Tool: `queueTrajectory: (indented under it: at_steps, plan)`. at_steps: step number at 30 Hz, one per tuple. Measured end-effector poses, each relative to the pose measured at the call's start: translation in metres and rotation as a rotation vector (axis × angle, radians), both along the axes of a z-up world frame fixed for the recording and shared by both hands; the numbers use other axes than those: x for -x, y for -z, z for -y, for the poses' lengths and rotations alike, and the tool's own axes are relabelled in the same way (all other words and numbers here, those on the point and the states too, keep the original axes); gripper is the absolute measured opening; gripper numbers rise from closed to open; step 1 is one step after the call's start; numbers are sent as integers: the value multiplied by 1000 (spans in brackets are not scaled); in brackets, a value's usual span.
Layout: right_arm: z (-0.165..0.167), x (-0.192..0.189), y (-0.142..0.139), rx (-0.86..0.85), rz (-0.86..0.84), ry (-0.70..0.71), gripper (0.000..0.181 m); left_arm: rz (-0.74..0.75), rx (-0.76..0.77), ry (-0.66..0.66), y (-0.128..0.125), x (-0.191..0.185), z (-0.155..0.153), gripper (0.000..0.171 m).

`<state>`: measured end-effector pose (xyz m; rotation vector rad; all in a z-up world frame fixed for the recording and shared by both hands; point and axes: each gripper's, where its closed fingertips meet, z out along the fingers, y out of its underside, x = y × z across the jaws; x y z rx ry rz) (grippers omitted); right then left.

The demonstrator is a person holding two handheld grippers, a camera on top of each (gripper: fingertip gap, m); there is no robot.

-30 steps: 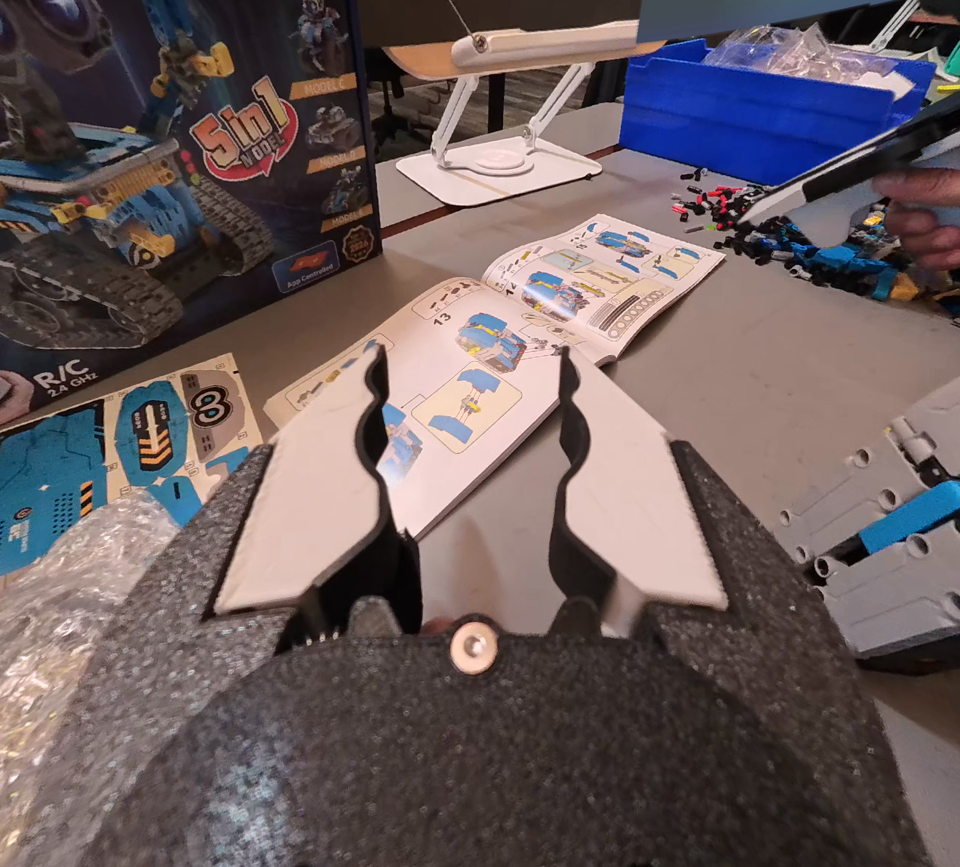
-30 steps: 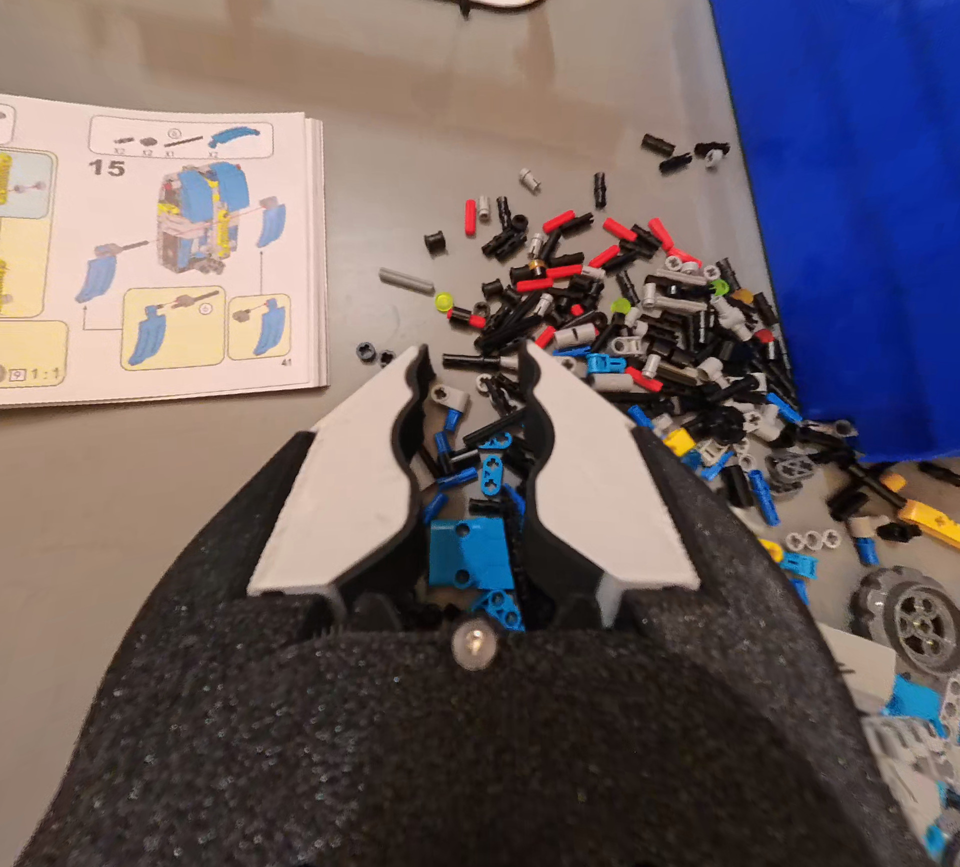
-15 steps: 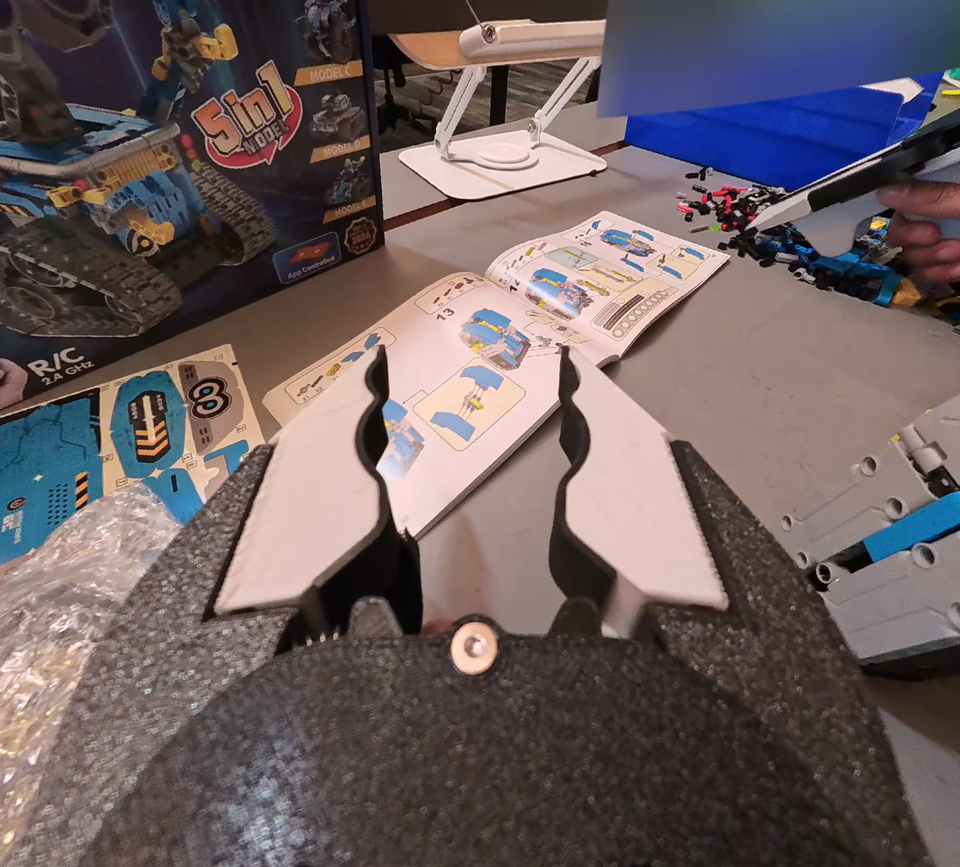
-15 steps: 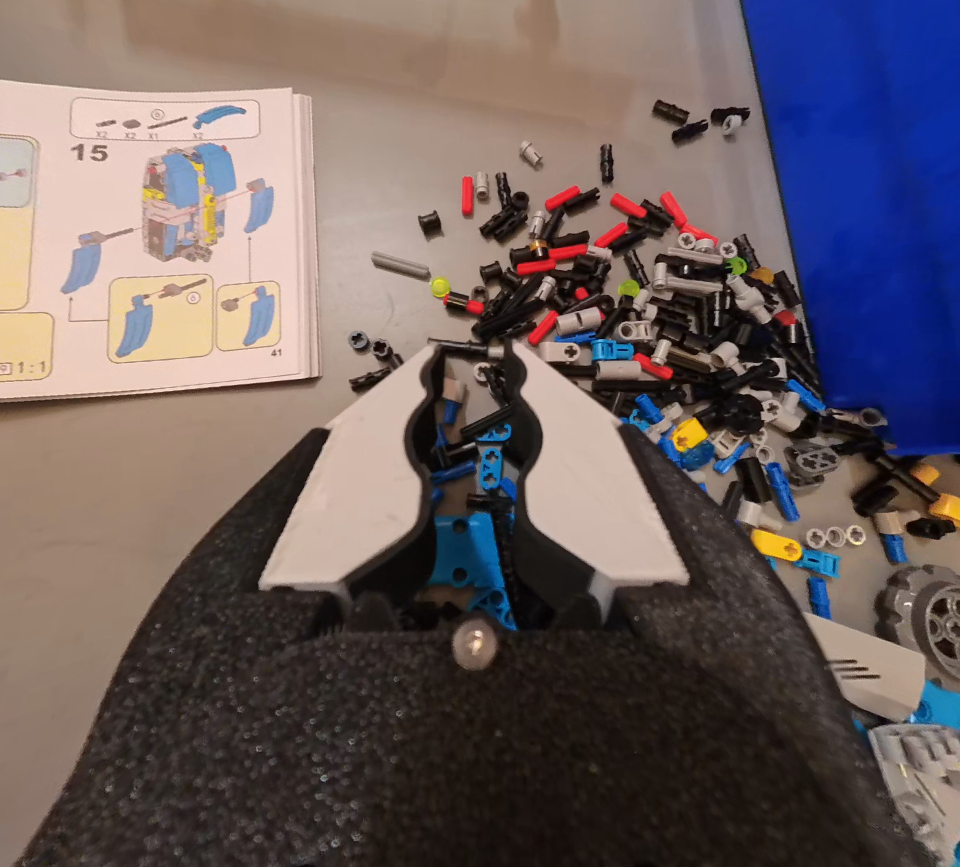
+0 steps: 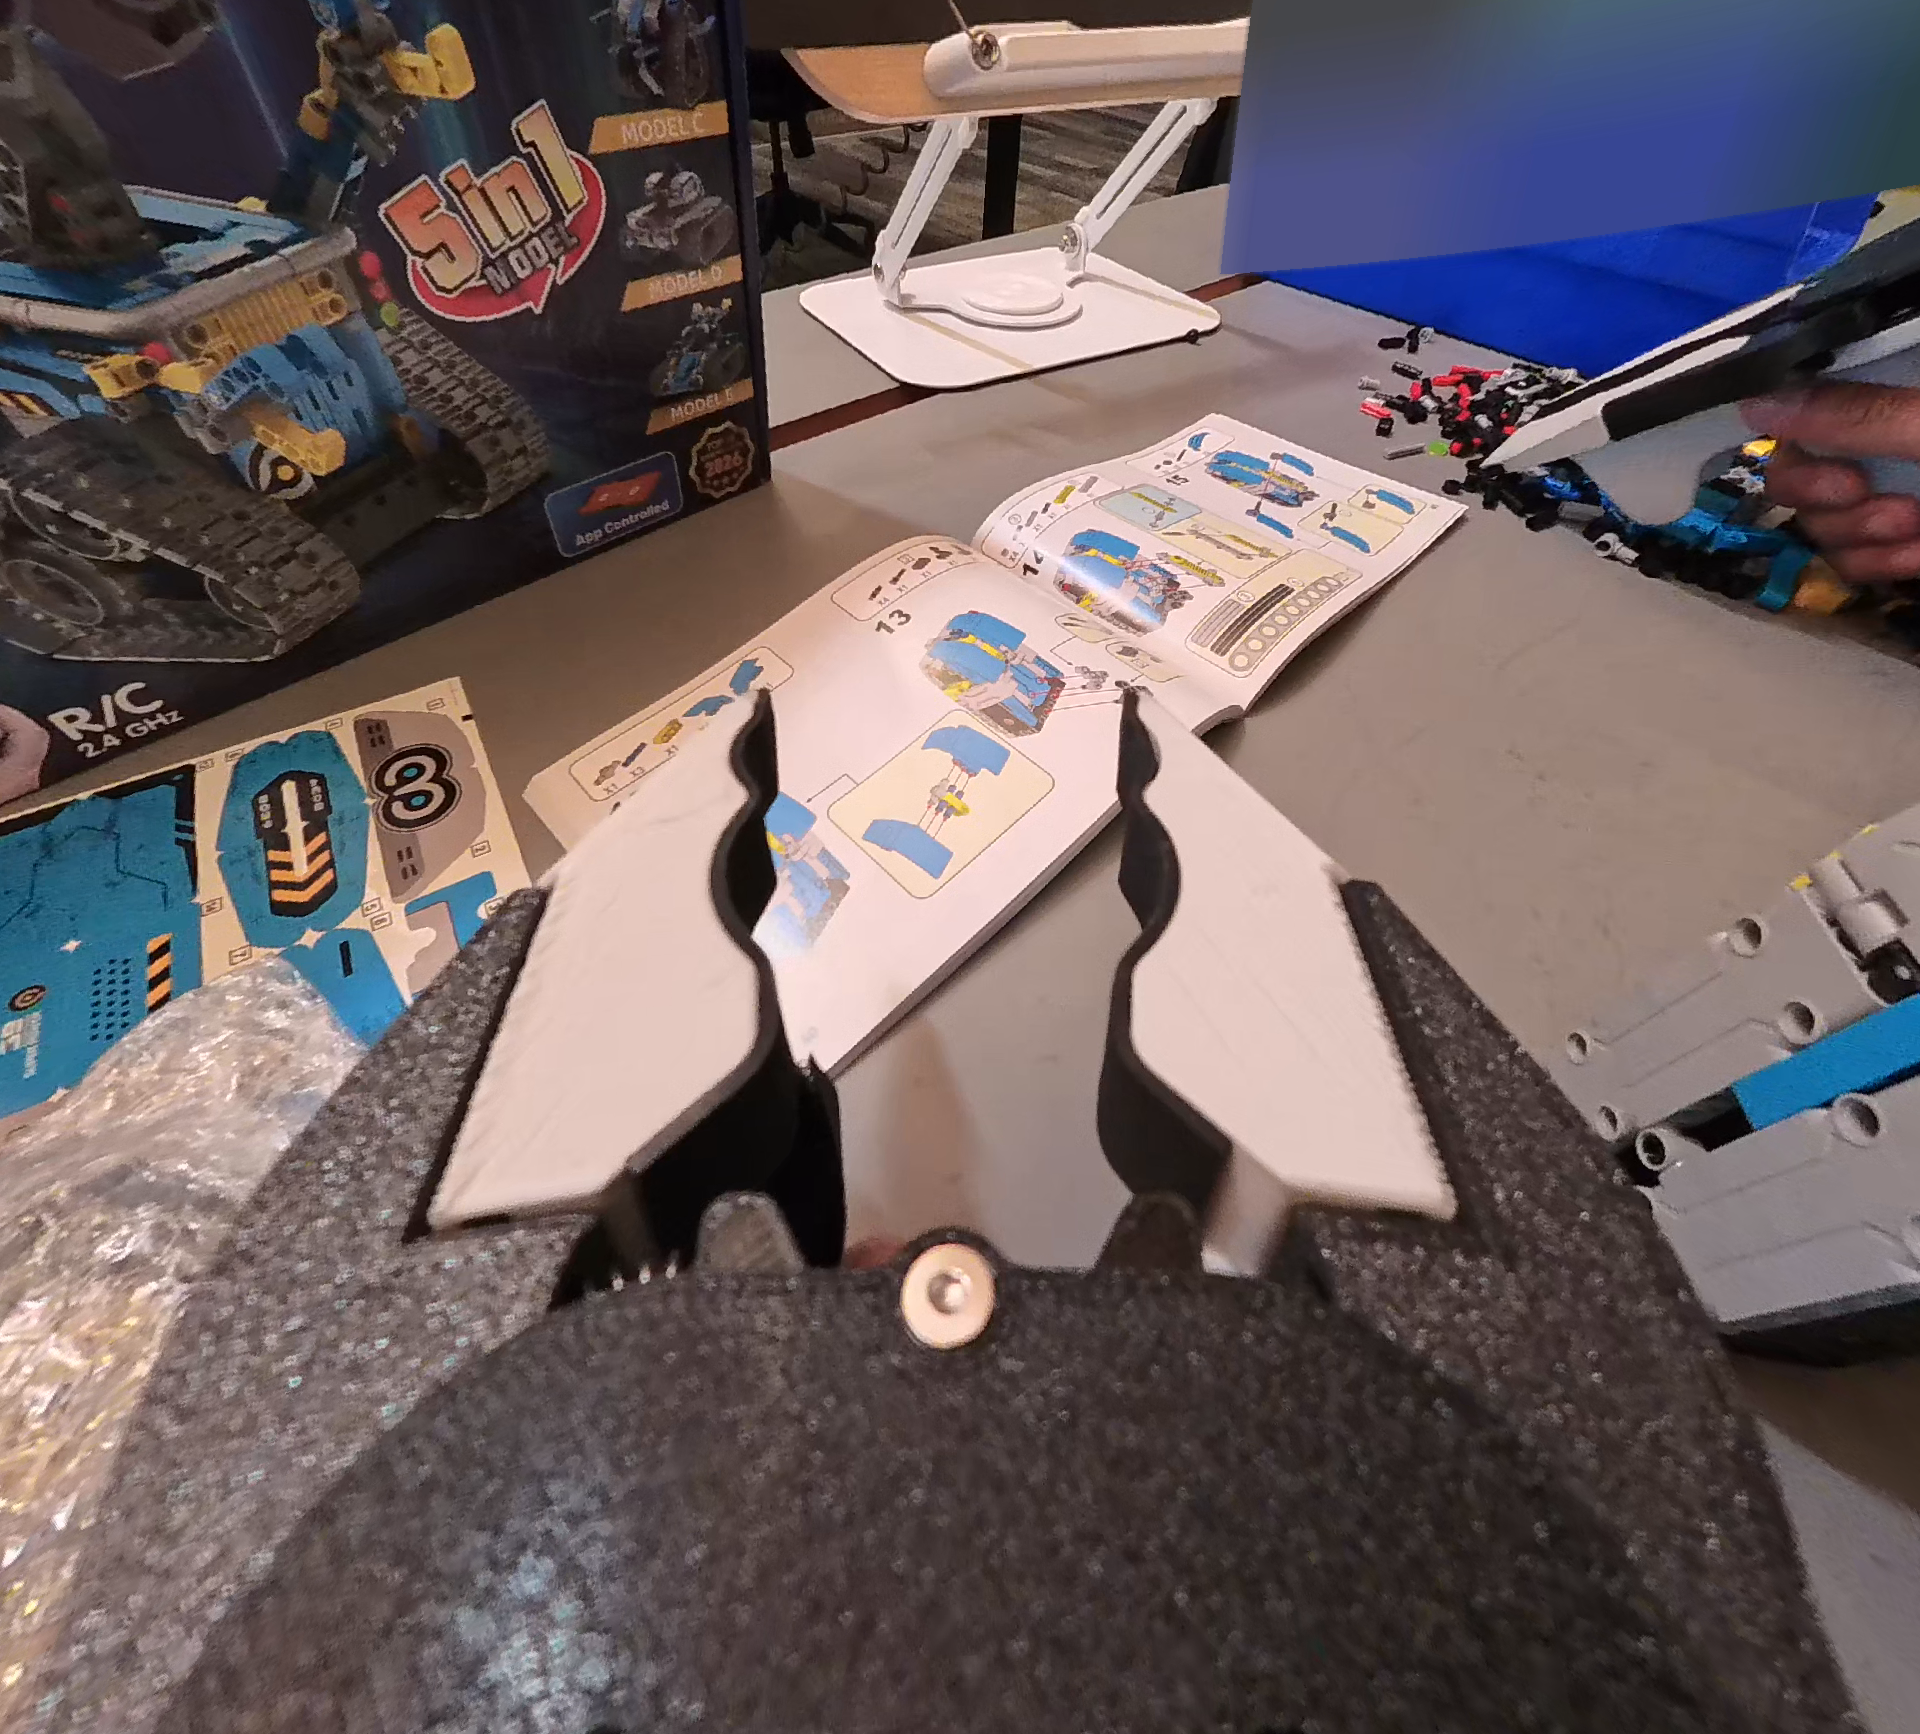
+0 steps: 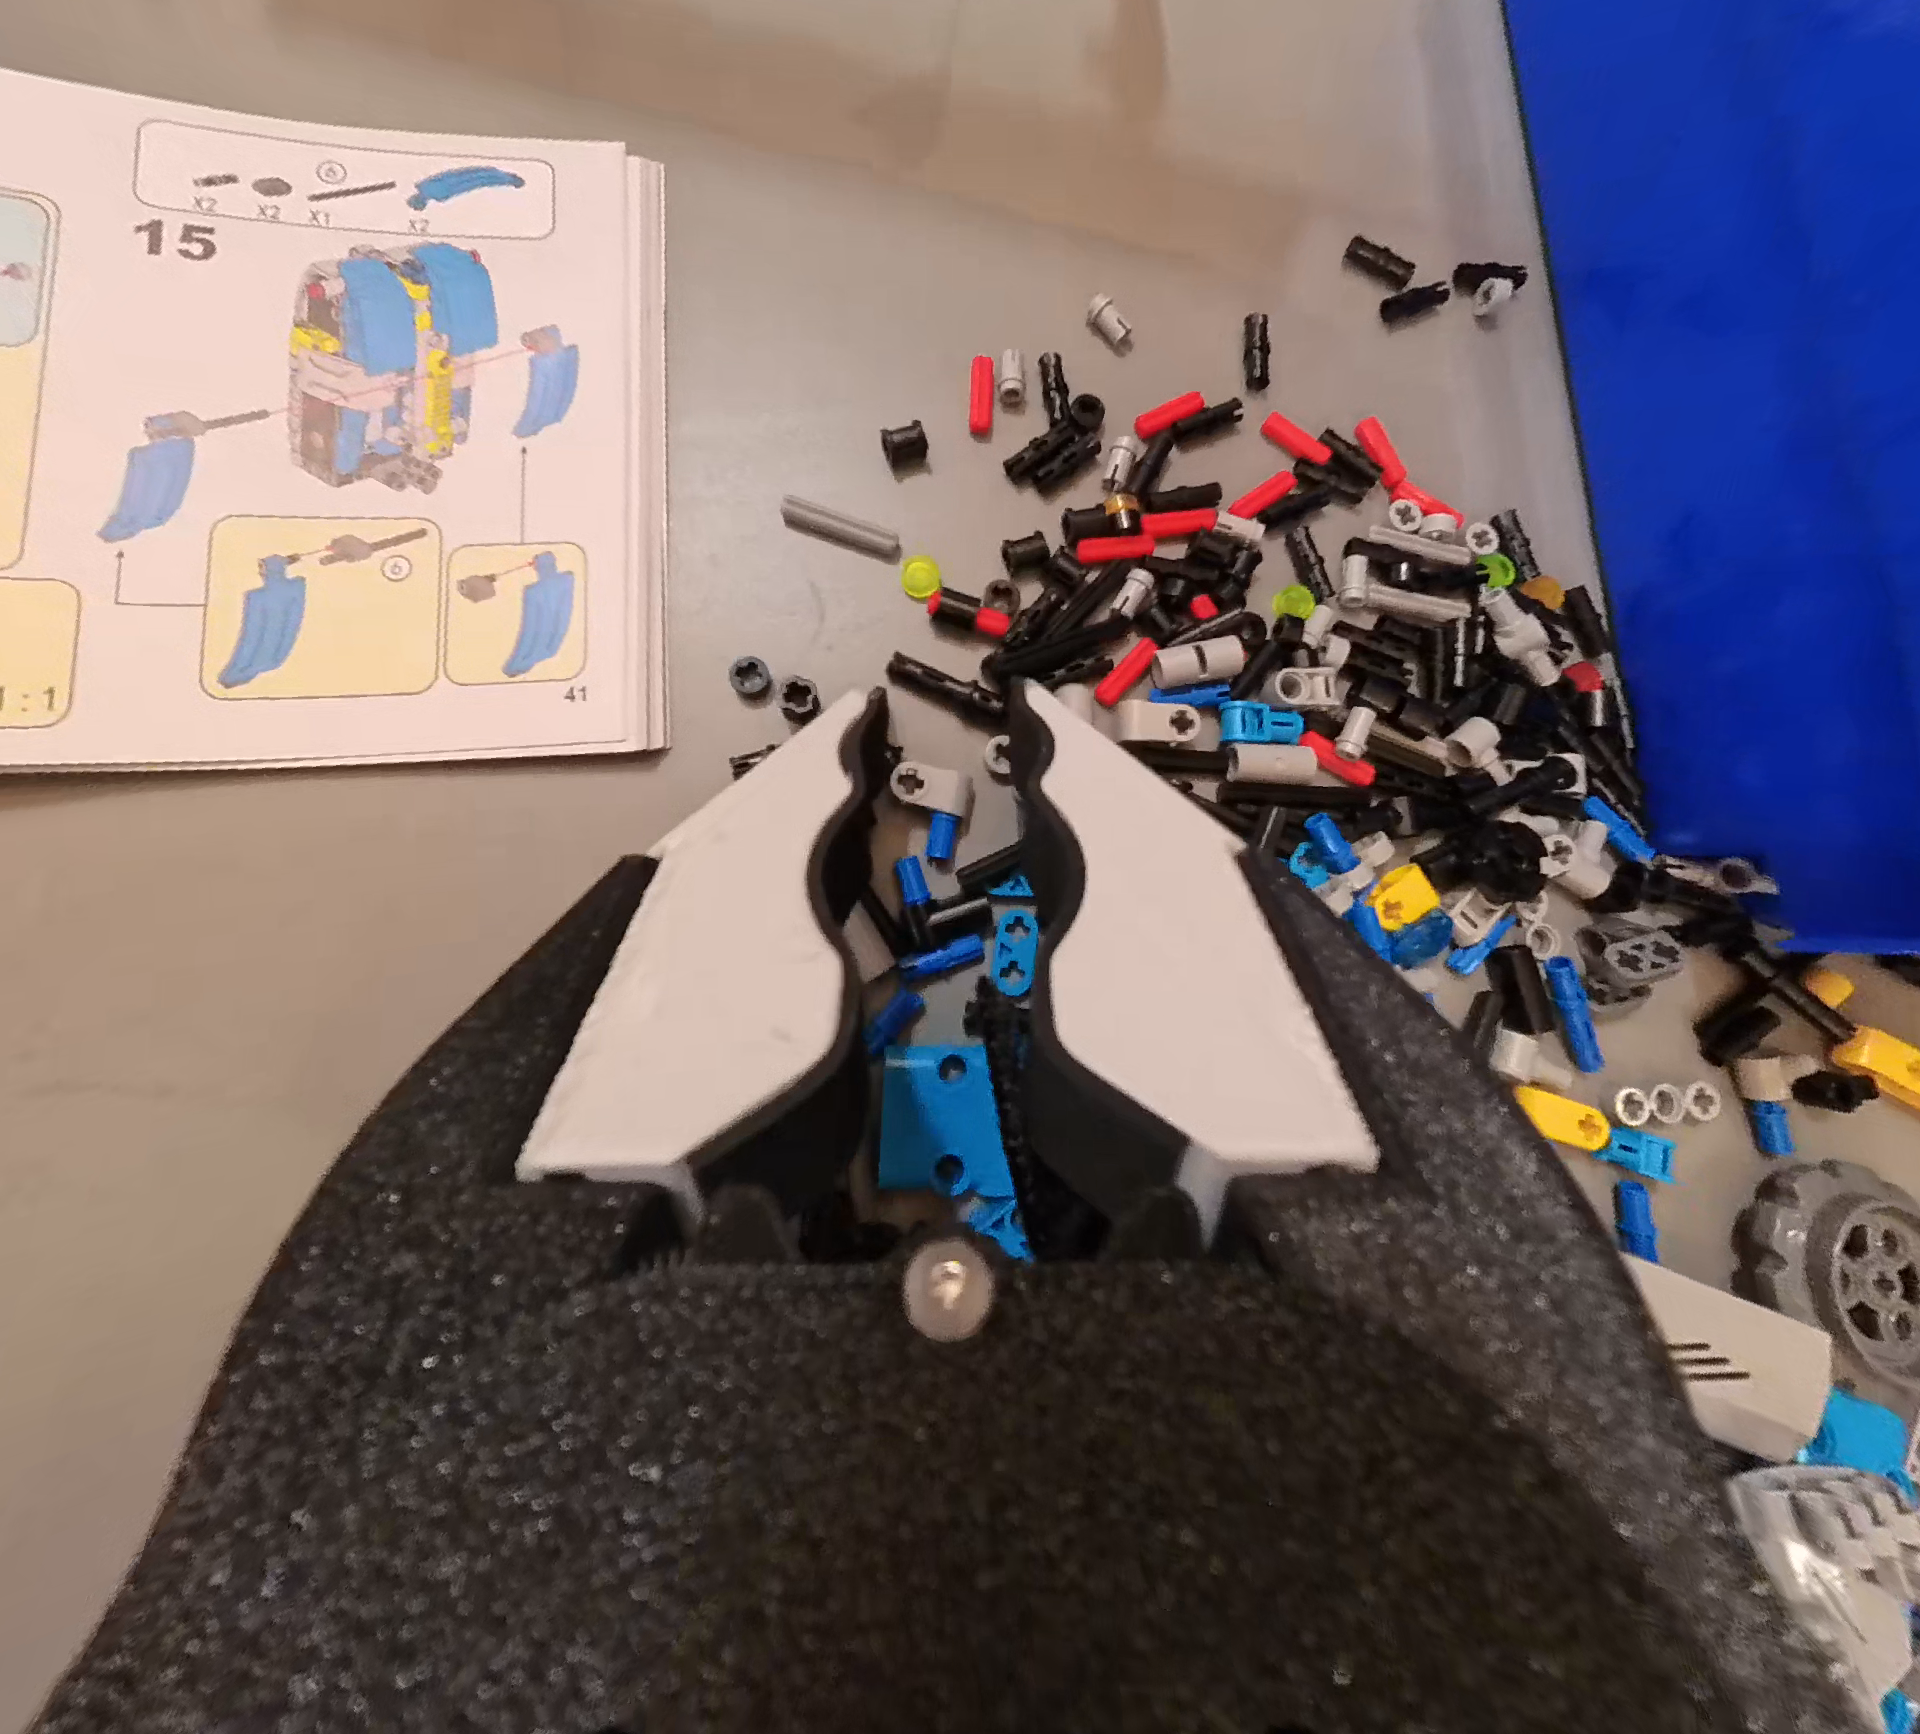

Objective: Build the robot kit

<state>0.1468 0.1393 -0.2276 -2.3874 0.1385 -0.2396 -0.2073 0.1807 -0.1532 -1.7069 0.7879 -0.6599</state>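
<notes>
Over the booklet [image 5: 1049,697], left gripper [image 5: 943,708] spread wide, empty; only right view shows right gripper [image 6: 951,702] narrowed among loose bricks [image 6: 1299,676], gripping nothing visible.

Landmark: the open instruction booklet [image 5: 1049,708] on the grey table [image 5: 1558,811].

- Right of the booklet: a bare strip of table, passable, bounded farther right by the loose pile of small parts [image 6: 1299,666].
- Beyond the pile: the blue bin [image 6: 1714,334] wall blocks passage.
- Behind the booklet: bare table up to the white stand [image 5: 997,313] base.
- Behind and left: the upright kit box [image 5: 364,230] forms a wall.
- Left of the booklet: sticker sheet [image 5: 260,863] and crumpled plastic wrap [image 5: 125,1165], both low.
- Near right: a grey built assembly [image 5: 1787,1113] narrows the strip.
</notes>
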Motion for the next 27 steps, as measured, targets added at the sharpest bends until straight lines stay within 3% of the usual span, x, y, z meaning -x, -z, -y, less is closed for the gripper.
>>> queueTrajectory:
  at_steps: [3, 15, 20, 23, 27]
  plan:
    - [2, -2, 1, 11, -1, -2, 9, 2, 0, 0, 0, 0, 0, 66]
    - [2, 8, -12, -30, 13, -73, 9, 5, -2, 4, -1, 0, 1, 66]
    - [3, 79, -35, -129, -43, -401, 9, 7, -1, 6, -1, 0, 1, 66]
    - [19, 138, -32, -140, -47, -691, 10, 12, 0, 2, -1, 1, 0, 66]
    - [40, 181, -26, -102, -93, -881, 9, 20, 10, -2, -1, 2, -1, 66]
